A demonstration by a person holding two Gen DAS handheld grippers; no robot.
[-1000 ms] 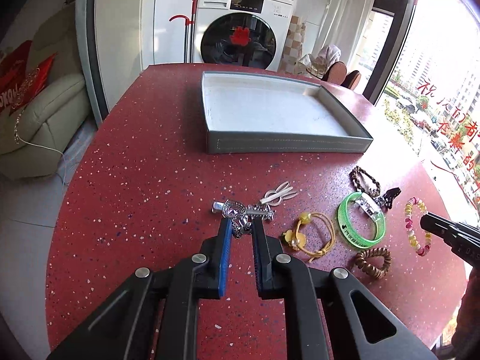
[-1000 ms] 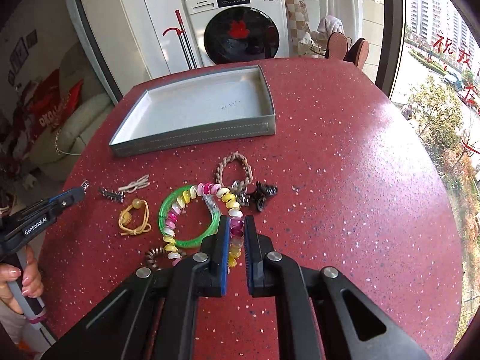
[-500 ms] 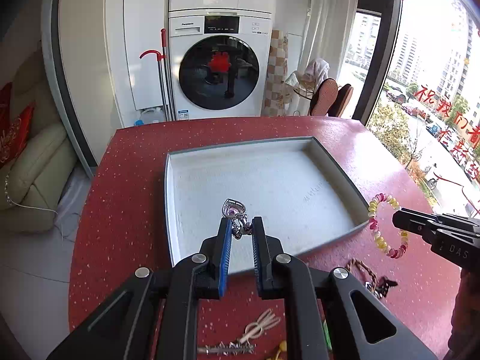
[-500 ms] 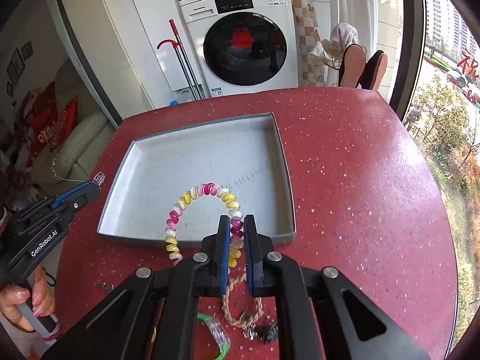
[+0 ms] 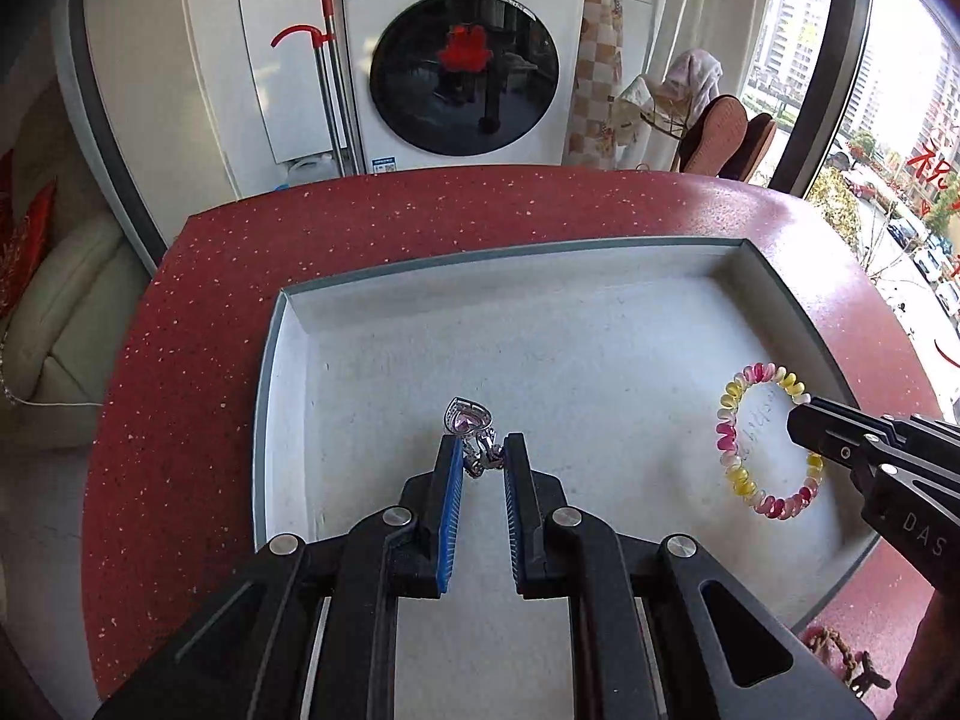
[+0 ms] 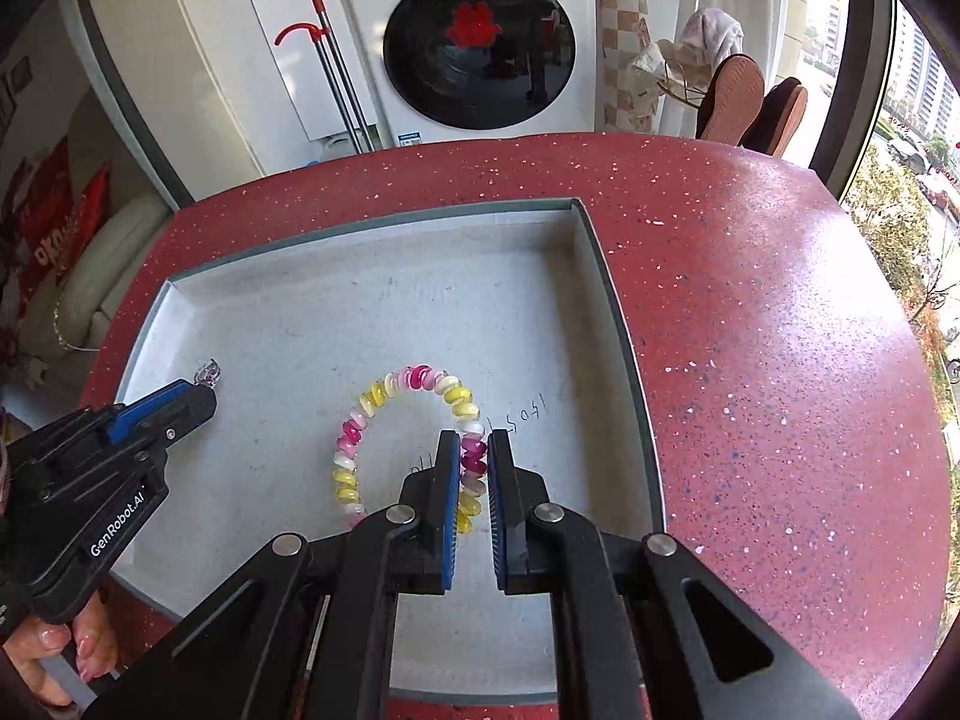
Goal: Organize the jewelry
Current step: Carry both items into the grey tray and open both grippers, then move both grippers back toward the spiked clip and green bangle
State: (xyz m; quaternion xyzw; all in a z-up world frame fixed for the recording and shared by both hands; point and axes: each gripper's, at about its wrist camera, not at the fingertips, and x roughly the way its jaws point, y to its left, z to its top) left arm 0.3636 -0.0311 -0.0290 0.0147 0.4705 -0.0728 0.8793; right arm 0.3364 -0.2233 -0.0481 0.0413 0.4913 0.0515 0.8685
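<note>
My left gripper (image 5: 483, 450) is shut on a silver heart pendant with a pink stone (image 5: 468, 417) and holds it over the left-middle of the grey tray (image 5: 270, 360). My right gripper (image 6: 474, 447) is shut on a pink, yellow and white beaded bracelet (image 6: 366, 414) and holds it over the tray (image 6: 618, 324), near its right wall. The bracelet (image 5: 729, 420) and the right gripper (image 5: 798, 423) show at the right of the left wrist view. The left gripper (image 6: 201, 387) with the pendant (image 6: 207, 371) shows at the left of the right wrist view.
The tray sits on a red speckled round table (image 6: 780, 330). A brown braided bracelet with a dark clip (image 5: 840, 654) lies on the table near the tray's front right corner. A washing machine (image 5: 462, 54) stands beyond the table's far edge.
Both grippers have carried their pieces forward from the table in front of the tray to over the tray's inside, and both now hang lower and closer to its floor.
</note>
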